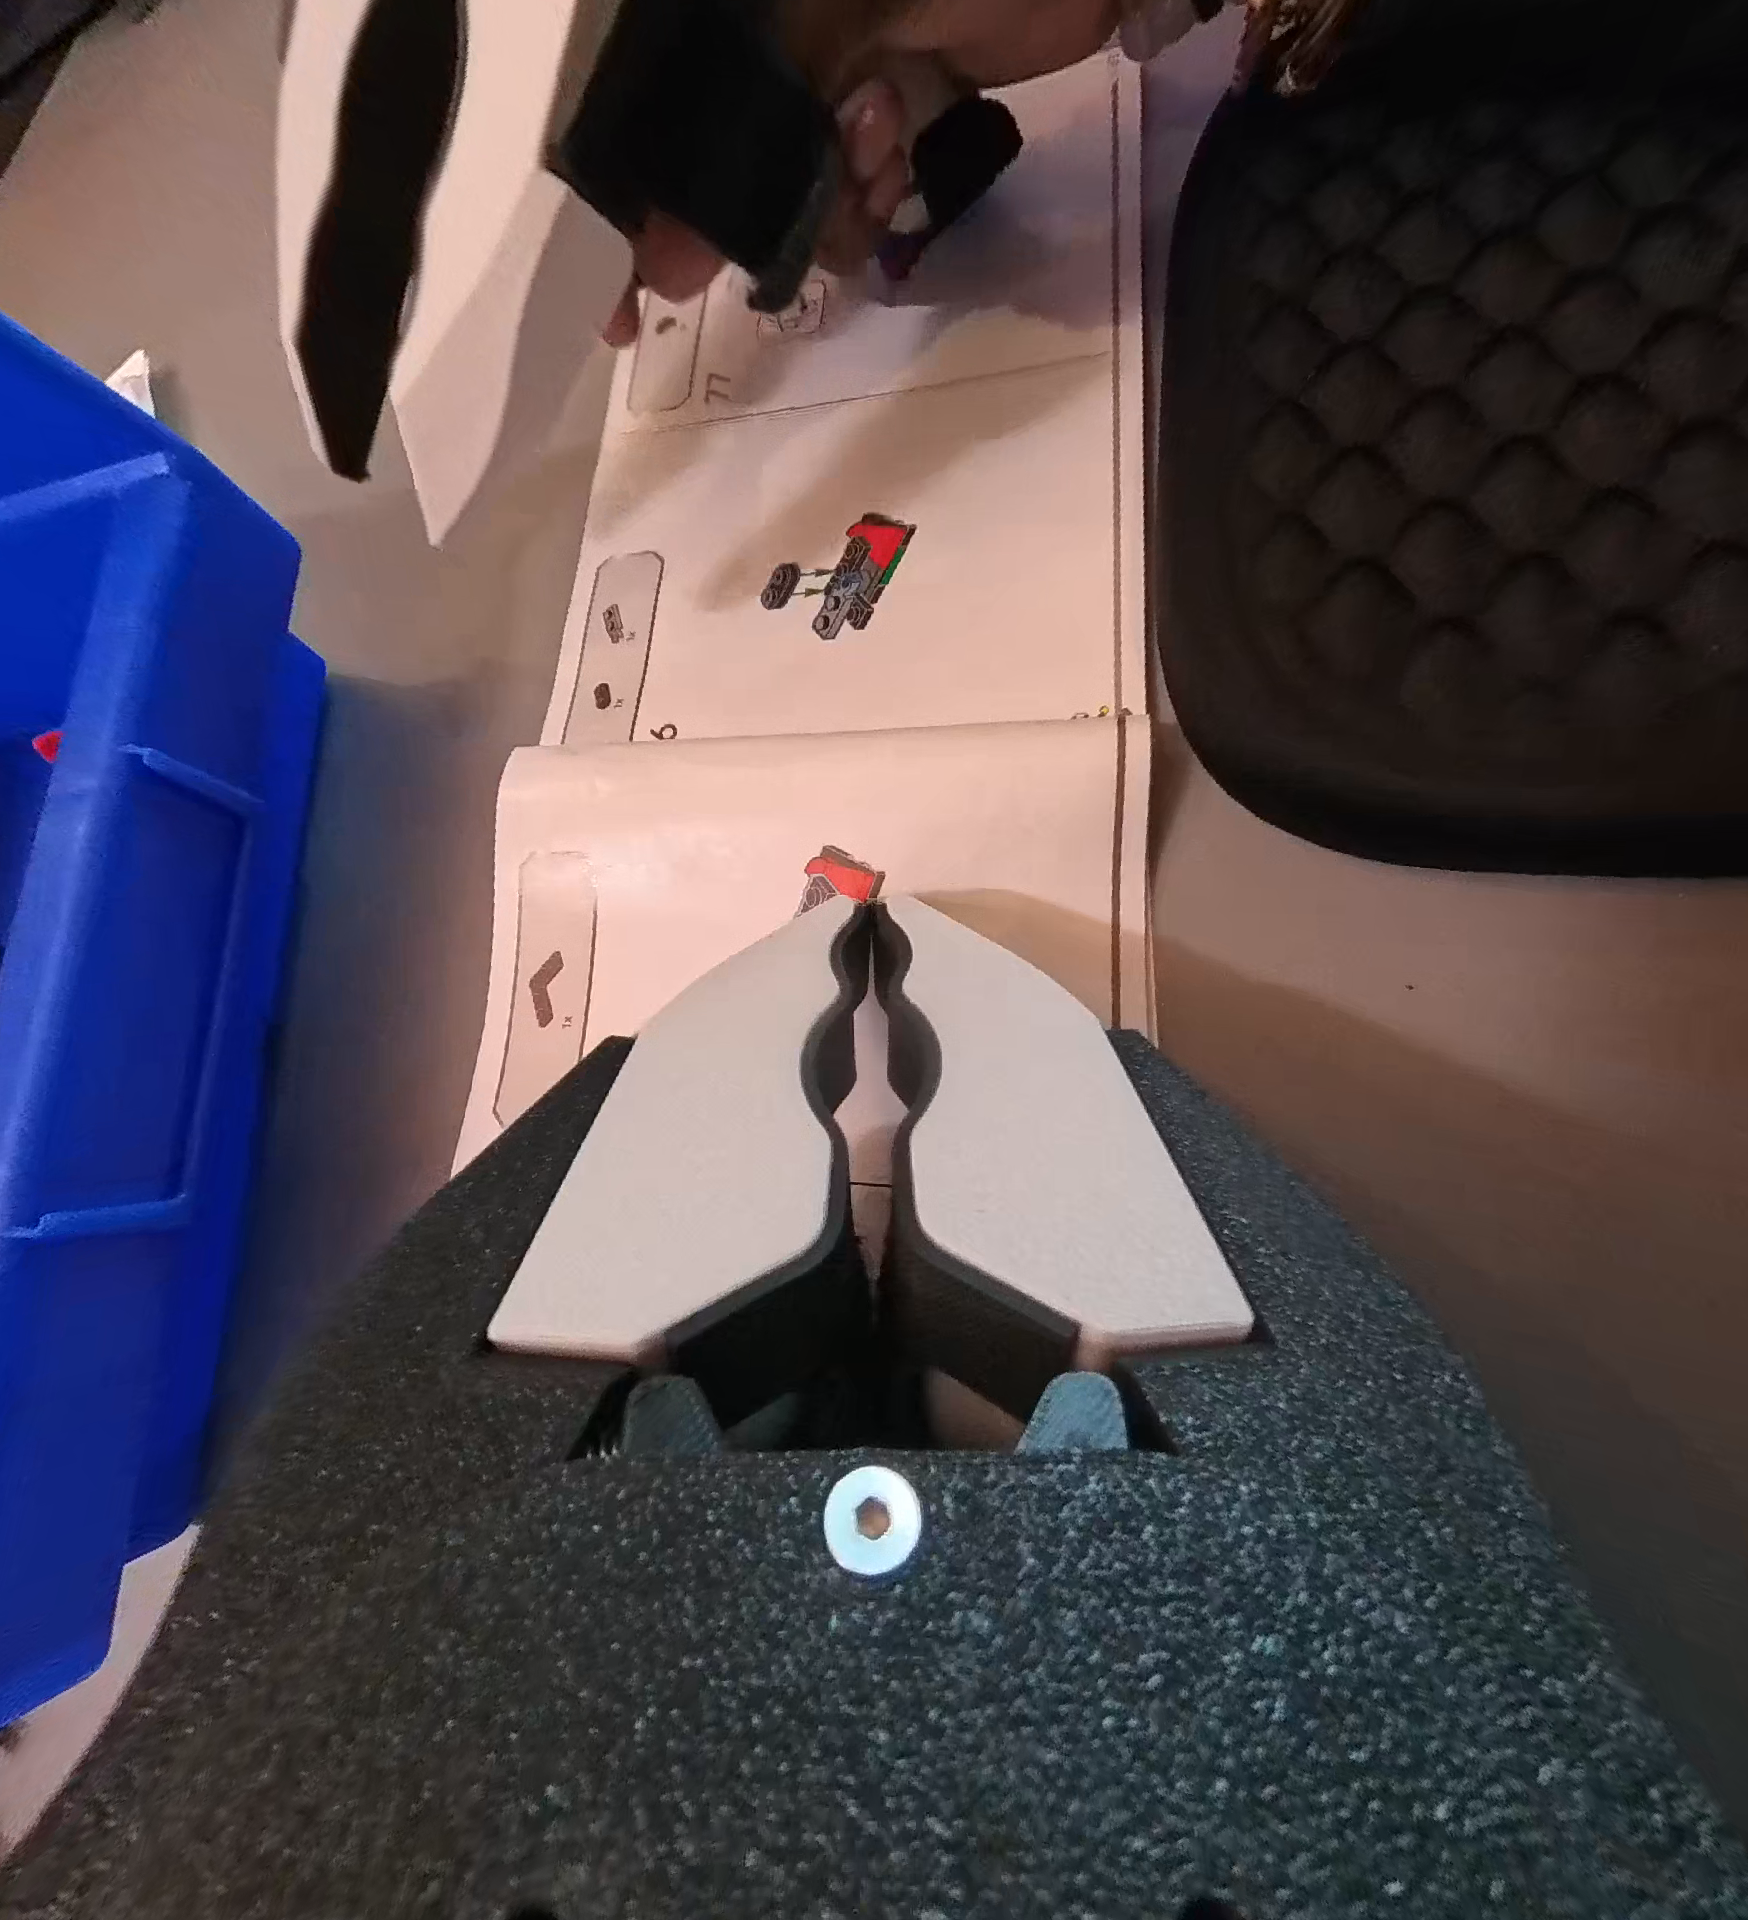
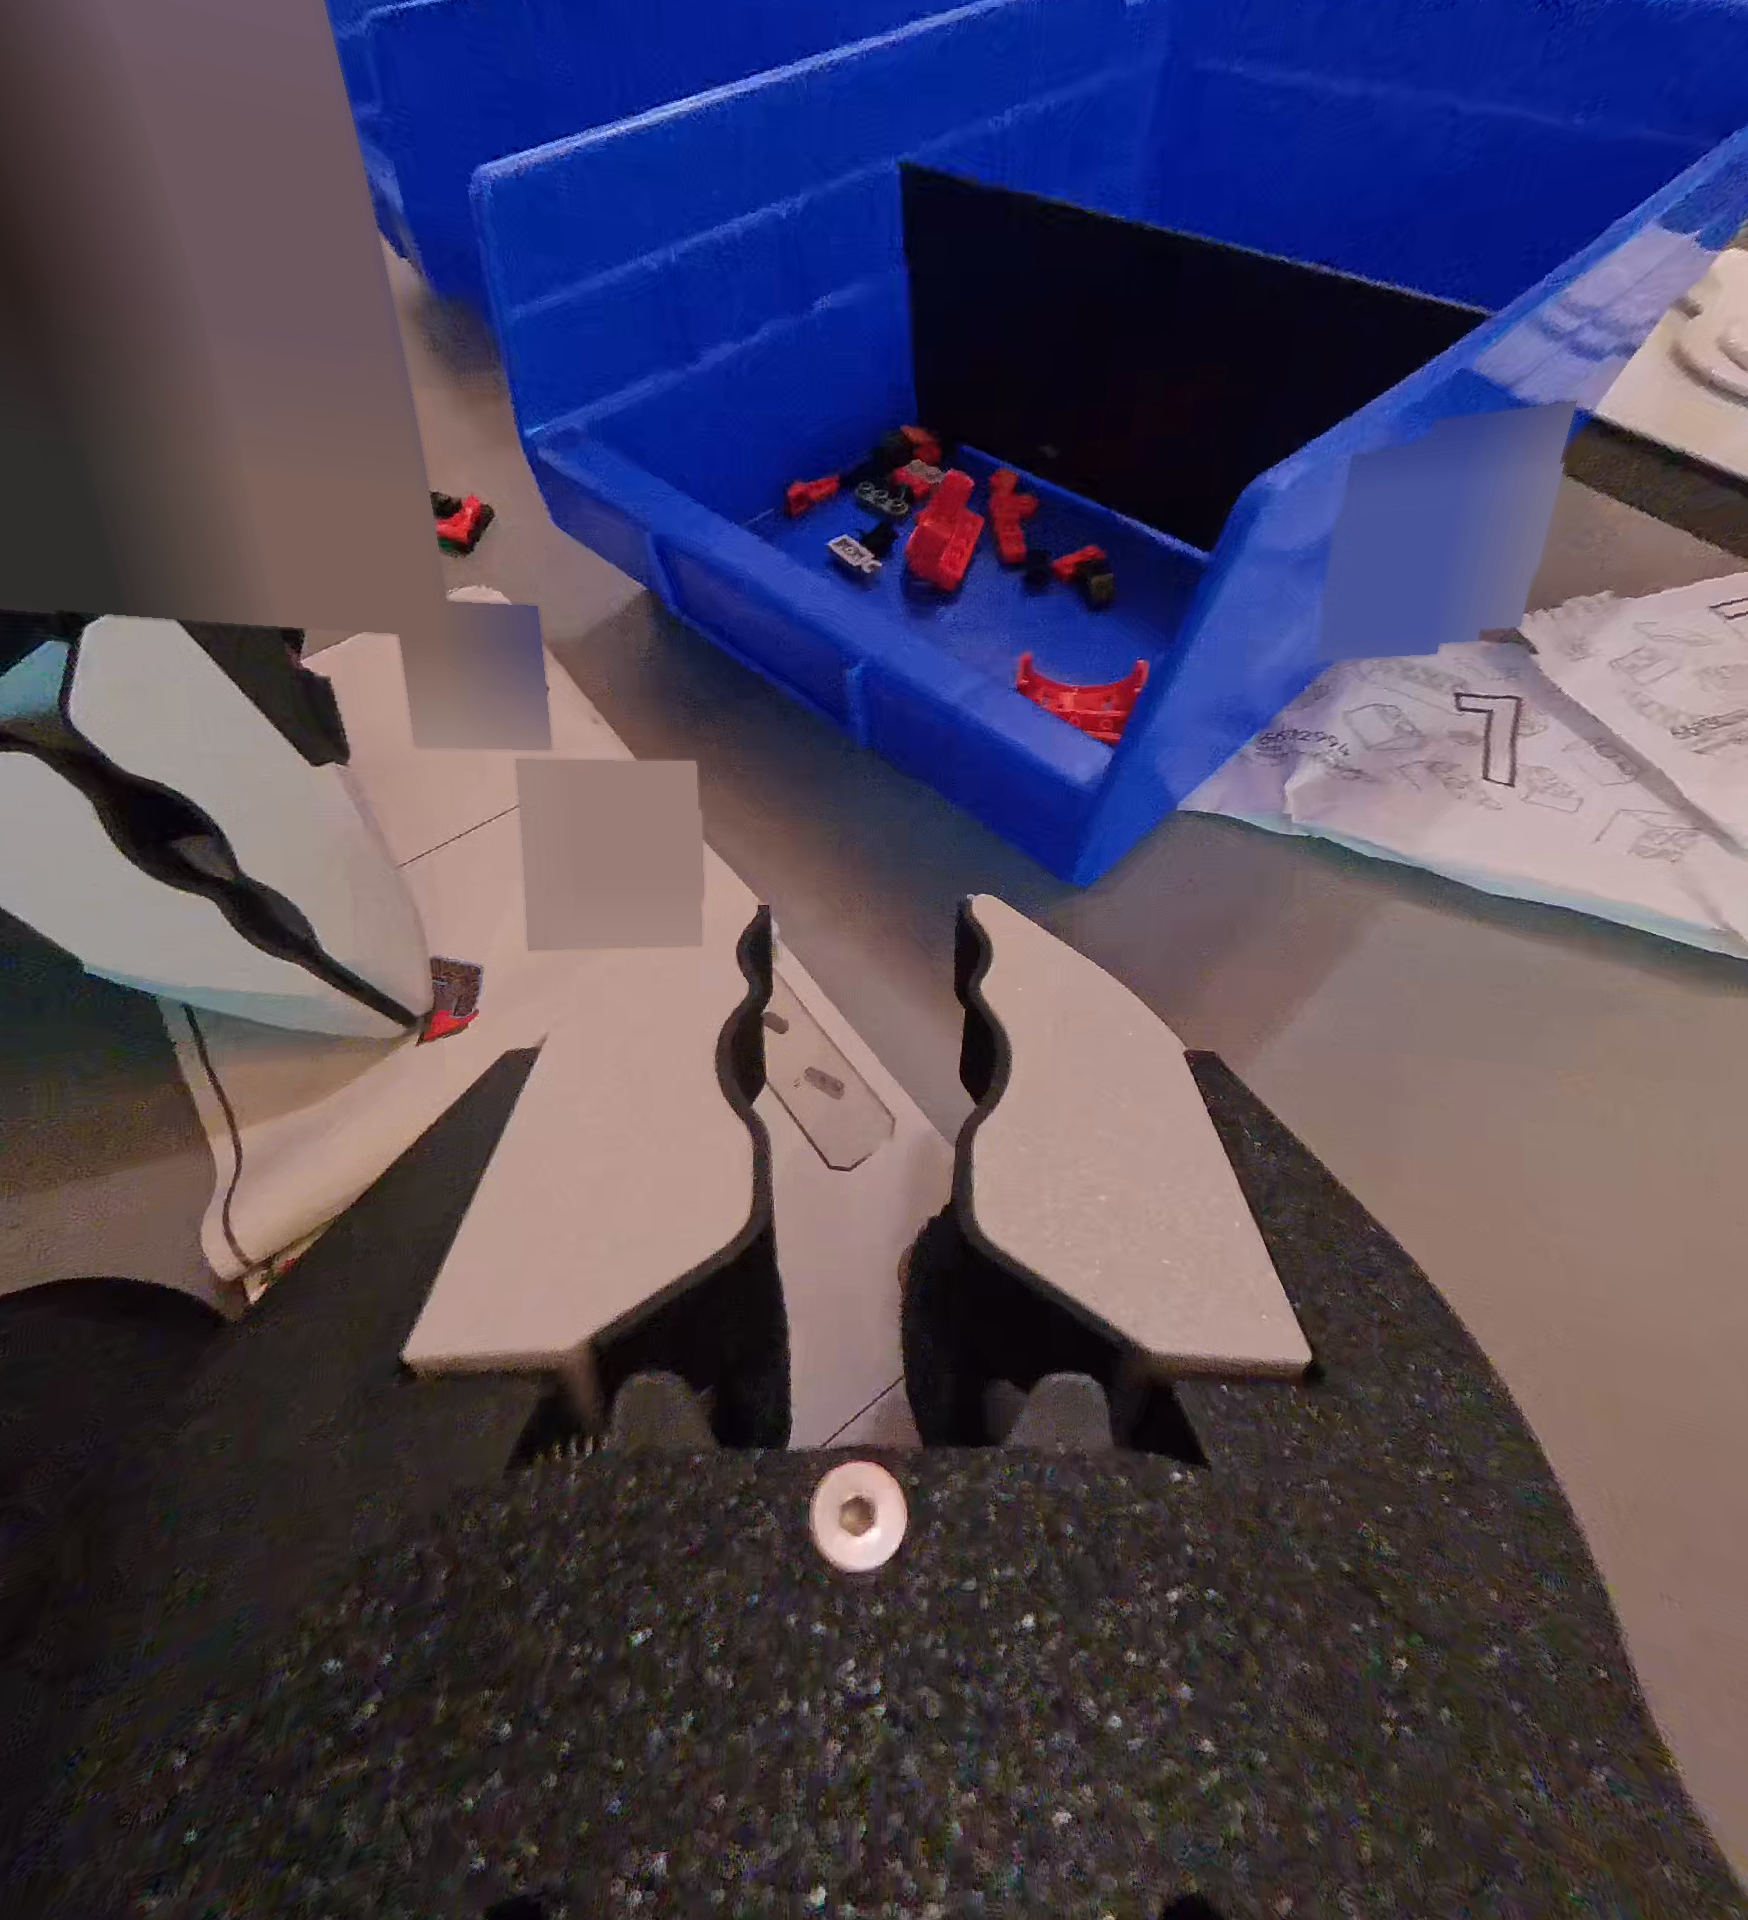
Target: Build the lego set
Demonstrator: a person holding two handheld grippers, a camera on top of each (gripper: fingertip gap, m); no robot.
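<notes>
1. Left claw (image 1: 870,909) – jaws pressed together with the tips over the instruction booklet (image 1: 849,644). In the right wrist view a small red-and-grey lego piece (image 2: 449,1003) sat right at those tips; looked pinched, but whether it was really gripped or just lying on the page could not be told.
2. Right claw (image 2: 862,925) – jaws apart, nothing between them, hovering over the booklet and facing the blue bin (image 2: 953,727).
3. Task's parts: most loose lego pieces (image 2: 953,530) lay on the bin floor, a red curved piece (image 2: 1083,694) near the bin's front lip, one small red-black piece (image 2: 463,520) out on the tabletop (image 2: 1472,1195) beside the bin.
4. Risk, judged: if the left claw's hold was only at the very tips, the little piece could twist or pop out when another brick gets pushed on.
5. Risk: the bin parts lay clustered – the right claw reaching in could grab two at once or knock some aside; the bin's front lip may get in the way.
6. Risk: the stray piece on the tabletop could get overlooked.
7. View differences: only the right wrist view showed the bin's inside, the crumpled paper bags (image 2: 1524,769) and the left claw from the side. Only the left wrist view showed the booklet's printed steps, a black quilted pad (image 1: 1504,468) beside it, and the bin's outer wall.
</notes>
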